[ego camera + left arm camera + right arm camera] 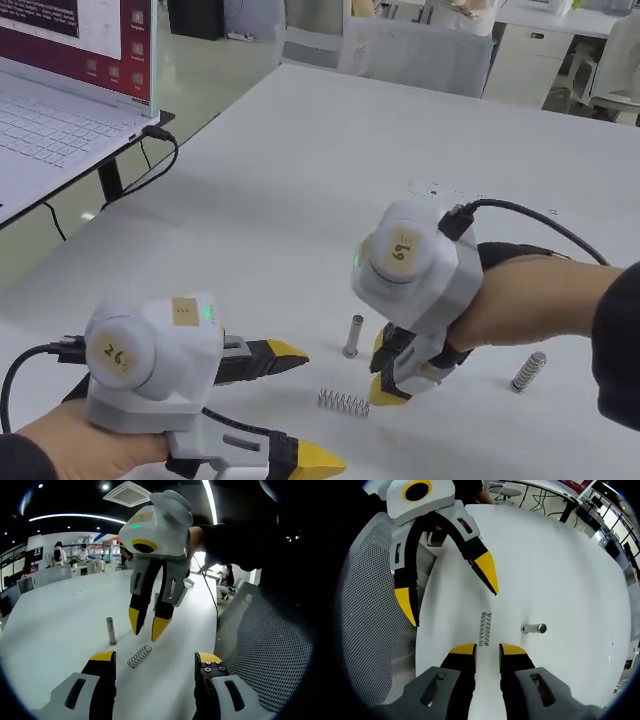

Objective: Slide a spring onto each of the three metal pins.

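A loose spring (343, 402) lies flat on the white table (300, 180), just left of my right gripper (383, 370). That gripper points down at the table, its jaws a little apart and holding nothing. In the right gripper view the spring (485, 627) sits just ahead of the right gripper (488, 650). One metal pin (354, 335) stands upright behind the spring; the pin (534, 628) is off to one side of the jaws. My left gripper (305, 405) is wide open at the bottom left, aimed at the spring (139, 656) and pin (111, 630). A second spring (528, 371) lies to the right.
An open laptop (60, 90) sits at the far left on another desk, its black cable (160, 160) hanging by the table edge. A mesh chair (265, 640) stands close beside the table. Grey chairs (415, 50) are at the far end.
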The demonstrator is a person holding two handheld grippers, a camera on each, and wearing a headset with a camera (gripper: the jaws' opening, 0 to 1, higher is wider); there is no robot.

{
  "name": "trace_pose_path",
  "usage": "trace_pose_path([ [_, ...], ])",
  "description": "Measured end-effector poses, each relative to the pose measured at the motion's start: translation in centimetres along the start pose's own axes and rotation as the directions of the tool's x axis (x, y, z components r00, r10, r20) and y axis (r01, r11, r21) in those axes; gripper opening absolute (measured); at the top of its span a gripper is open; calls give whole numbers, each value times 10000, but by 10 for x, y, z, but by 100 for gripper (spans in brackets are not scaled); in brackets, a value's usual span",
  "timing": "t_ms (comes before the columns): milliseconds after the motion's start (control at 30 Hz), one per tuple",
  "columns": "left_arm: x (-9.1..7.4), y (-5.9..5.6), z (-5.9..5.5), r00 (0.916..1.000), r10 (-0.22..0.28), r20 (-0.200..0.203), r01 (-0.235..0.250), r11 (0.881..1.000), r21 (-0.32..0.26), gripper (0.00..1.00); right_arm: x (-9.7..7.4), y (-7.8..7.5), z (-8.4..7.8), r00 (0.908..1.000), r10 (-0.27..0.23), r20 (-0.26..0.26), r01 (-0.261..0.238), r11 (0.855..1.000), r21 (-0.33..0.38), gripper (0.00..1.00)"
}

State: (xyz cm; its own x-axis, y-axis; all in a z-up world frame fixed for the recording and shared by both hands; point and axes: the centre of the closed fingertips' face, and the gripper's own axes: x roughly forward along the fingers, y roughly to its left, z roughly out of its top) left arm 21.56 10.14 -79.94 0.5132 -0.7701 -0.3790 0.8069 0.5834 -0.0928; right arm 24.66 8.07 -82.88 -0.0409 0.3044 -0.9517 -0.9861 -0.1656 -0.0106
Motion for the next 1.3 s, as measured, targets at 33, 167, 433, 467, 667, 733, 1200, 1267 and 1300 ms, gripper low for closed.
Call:
trace_pose_path([
  [33,0,0,0,10000,0,-1,0,10000,12,59,2,1,1,10000,37,-19,-37,10000,5,15],
  [167,0,0,0,10000,6,-12,-6,10000,22,59,11,4,2,9999,135,-34,-135,9999,51,15],
  [433,-1,0,-1,10000,34,-4,-34,10000,7,58,23,4,-2,9996,230,-167,-225,9994,269,13],
  [467,-1,0,-1,10000,35,-6,-35,10000,9,58,24,5,-2,9995,243,-178,-238,9993,295,13],
  [667,-1,0,-1,10000,48,-5,-48,10000,18,58,29,5,-3,9994,231,-270,-222,9992,326,11],
  [733,-2,1,-2,10000,56,-1,-56,10000,7,58,29,4,-4,9993,209,-316,-200,9994,299,11],
  [1200,-2,2,-4,10000,64,-65,-63,10000,37,57,33,5,-3,9991,35,-434,-31,10000,93,9],
  [1267,-2,3,-5,9999,81,-100,-80,10000,56,57,31,7,-1,9992,109,-377,-102,9998,188,9],
  [1300,-2,3,-5,9999,79,-109,-79,10000,59,57,30,7,-1,9993,118,-355,-112,9998,184,9],
])
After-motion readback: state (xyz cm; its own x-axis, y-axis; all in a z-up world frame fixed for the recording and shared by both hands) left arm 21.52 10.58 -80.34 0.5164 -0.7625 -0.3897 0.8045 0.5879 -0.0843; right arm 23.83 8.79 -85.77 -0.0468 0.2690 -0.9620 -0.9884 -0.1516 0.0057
